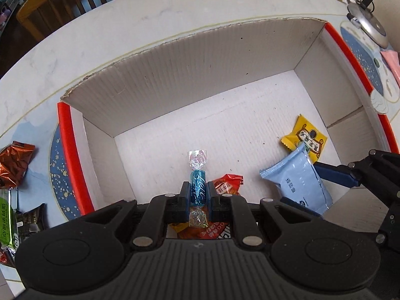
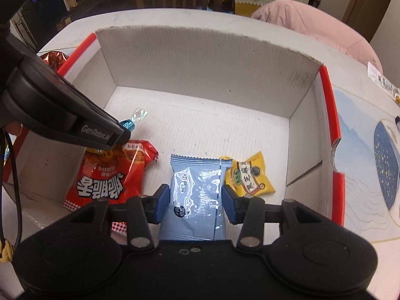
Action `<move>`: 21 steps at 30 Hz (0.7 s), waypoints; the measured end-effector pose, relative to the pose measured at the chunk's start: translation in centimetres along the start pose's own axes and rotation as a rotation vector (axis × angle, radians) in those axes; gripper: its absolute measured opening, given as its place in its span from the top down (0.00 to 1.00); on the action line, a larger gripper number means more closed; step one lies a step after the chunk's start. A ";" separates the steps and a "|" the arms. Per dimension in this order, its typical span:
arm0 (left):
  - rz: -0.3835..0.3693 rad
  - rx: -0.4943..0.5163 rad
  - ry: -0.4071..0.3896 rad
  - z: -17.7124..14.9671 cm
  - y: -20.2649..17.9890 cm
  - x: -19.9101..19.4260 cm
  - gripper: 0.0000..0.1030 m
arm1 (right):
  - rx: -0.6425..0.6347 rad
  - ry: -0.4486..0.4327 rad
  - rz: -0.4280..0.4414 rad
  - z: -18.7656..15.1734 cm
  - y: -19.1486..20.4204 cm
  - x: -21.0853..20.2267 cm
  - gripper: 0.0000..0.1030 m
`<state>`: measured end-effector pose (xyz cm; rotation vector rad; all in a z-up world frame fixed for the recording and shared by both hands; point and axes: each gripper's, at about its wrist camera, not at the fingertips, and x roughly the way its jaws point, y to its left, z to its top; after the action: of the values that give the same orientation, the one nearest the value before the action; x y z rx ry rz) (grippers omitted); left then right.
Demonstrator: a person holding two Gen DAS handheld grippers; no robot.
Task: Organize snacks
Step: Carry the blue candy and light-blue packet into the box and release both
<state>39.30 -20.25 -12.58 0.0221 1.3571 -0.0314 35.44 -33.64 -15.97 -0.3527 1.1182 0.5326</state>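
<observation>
Both grippers hang over the open cardboard box (image 1: 175,80). The left gripper (image 1: 198,192) pinches a glossy blue twist-wrapped candy (image 1: 198,186), its long axis running along the fingers toward mid-frame. The right gripper (image 2: 196,198), jaws part open, clamps a smooth pale-blue pouch (image 2: 196,192), lengthwise, beside a yellow packet (image 2: 247,177) at centre right.

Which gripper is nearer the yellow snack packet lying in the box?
Right. The right gripper, shut on the light blue packet, sits just beside the yellow packet. The left gripper, holding the blue candy, is farther off.
</observation>
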 end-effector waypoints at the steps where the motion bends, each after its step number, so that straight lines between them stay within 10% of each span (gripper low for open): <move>1: 0.002 0.001 0.002 0.0 0.0 0.0 0.88 | 0.003 0.004 0.001 0.0 0.0 0.1 0.57; 21: -0.037 -0.042 -0.058 -1.6 0.8 -2.5 0.88 | 0.090 -0.073 0.015 -0.6 -0.9 -2.9 0.45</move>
<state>37.19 -19.36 -10.48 -0.0390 1.3003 -0.0348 34.53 -35.33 -13.50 -0.2447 1.0714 0.5029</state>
